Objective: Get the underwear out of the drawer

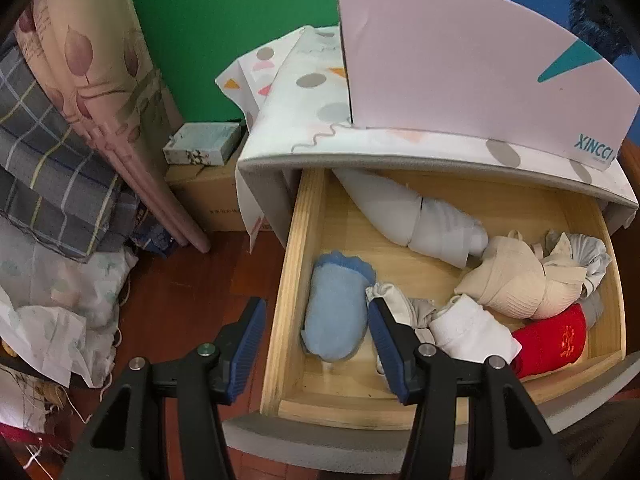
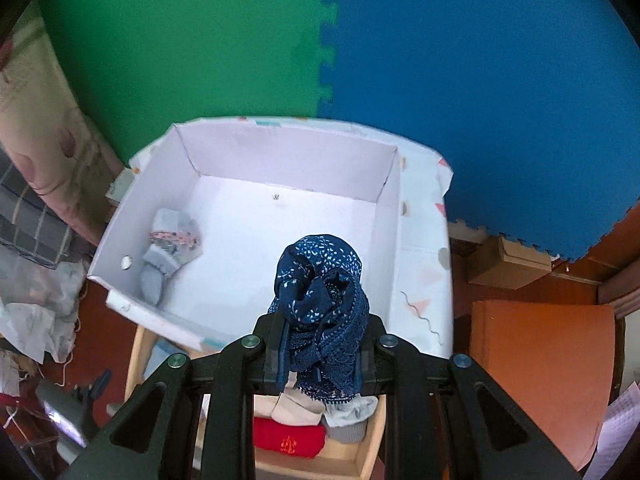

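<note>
The wooden drawer (image 1: 288, 280) stands pulled out, with several rolled garments in it: a light blue roll (image 1: 336, 320), a long white roll (image 1: 404, 216), a beige piece (image 1: 508, 284), a red roll (image 1: 552, 340) and a small white roll (image 1: 472, 332). My left gripper (image 1: 316, 308) hangs open over the drawer's left front corner, above the light blue roll. Its left finger is outside the drawer wall, and nothing is between the pads. My right gripper (image 2: 320, 340) is shut on dark blue lace underwear (image 2: 320, 272), held above the white box (image 2: 384, 184) on the cabinet top.
A grey patterned garment (image 2: 168, 248) lies in the box's left corner. Folded bedding (image 1: 60, 168) and loose cloth pile up left of the cabinet, with a small box (image 1: 204, 144) on a carton. An orange board (image 2: 540, 368) stands at the right on the wooden floor.
</note>
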Demonstrator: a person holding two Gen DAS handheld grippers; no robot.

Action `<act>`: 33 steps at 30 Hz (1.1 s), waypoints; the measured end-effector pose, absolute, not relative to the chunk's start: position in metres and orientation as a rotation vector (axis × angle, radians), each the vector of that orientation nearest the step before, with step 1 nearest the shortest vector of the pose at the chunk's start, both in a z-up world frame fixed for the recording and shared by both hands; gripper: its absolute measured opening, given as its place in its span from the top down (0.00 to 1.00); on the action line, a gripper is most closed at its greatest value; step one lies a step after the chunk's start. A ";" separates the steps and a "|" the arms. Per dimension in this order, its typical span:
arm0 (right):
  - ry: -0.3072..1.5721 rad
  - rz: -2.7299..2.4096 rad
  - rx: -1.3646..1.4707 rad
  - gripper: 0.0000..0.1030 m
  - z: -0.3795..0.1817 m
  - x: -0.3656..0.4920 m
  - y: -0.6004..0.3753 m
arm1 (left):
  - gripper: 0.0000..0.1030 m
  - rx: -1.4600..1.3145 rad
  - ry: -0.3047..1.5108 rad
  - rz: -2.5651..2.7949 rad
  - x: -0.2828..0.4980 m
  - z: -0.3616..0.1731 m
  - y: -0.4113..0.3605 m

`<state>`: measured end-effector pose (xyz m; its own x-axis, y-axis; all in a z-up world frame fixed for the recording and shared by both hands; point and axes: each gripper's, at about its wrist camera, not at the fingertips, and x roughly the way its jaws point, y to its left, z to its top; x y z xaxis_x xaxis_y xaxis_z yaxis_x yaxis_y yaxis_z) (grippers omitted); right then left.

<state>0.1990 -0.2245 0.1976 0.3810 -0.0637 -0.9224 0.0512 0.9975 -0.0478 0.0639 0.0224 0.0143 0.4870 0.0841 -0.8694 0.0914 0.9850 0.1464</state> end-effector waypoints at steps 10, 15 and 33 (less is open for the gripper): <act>1.303 -0.089 -0.029 0.79 0.133 0.225 -0.218 | 0.47 0.115 1.136 -0.002 0.071 -0.004 0.031; 1.331 -0.094 -0.019 0.76 0.119 0.227 -0.221 | 0.47 0.111 1.162 0.003 0.073 -0.011 0.032; 1.214 -0.032 -0.001 0.60 0.190 0.143 -0.226 | 0.47 0.052 1.288 -0.043 0.078 -0.028 0.047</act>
<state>0.1429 -0.2265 0.1896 0.3486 -0.0256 -0.9369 0.0243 0.9995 -0.0183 0.0780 0.0473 -0.0278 0.2783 -0.0034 -0.9605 0.0611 0.9980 0.0141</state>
